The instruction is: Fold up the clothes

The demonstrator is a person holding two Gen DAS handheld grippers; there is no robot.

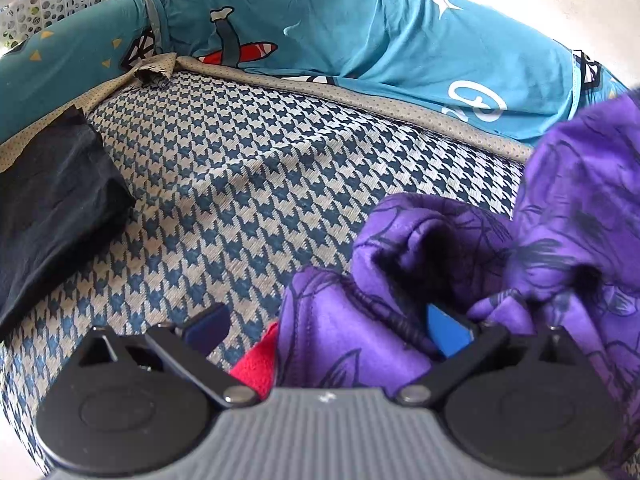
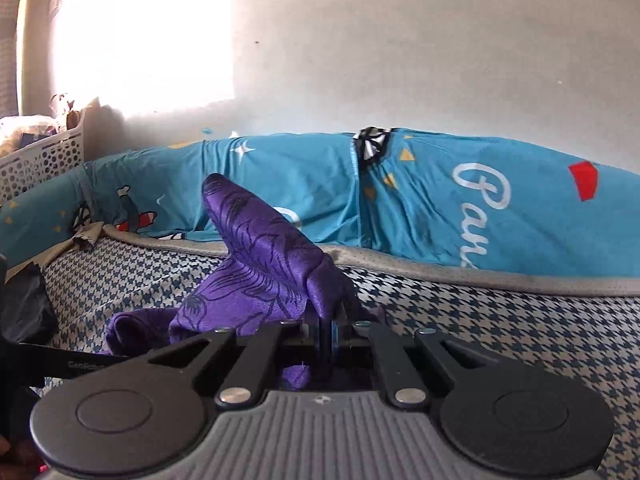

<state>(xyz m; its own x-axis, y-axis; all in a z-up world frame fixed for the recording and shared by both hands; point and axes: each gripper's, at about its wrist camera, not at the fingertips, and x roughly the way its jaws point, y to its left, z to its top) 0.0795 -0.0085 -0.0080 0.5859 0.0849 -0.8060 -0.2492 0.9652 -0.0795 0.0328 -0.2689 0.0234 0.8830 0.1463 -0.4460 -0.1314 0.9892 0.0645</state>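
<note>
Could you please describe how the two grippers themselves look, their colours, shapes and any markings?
Both look the same. The left gripper and the right gripper each have a grey ribbed body with a small white mark, two round black discs, and black linkage bars on silver pivot pins. The fingers carry blue pads. In the right wrist view, a black strip bears pale lettering, only partly readable.

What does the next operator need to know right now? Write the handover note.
Right gripper: shut on a fold of the purple garment, lifting it off the houndstooth bed cover.
Left gripper: open, purple cloth draped over its right finger, nothing pinched.
Dark folded garment lies to the left; a red cloth peeks from under the purple one.
Done: one piece apparently folded. Left: spread and fold the purple garment.
</note>
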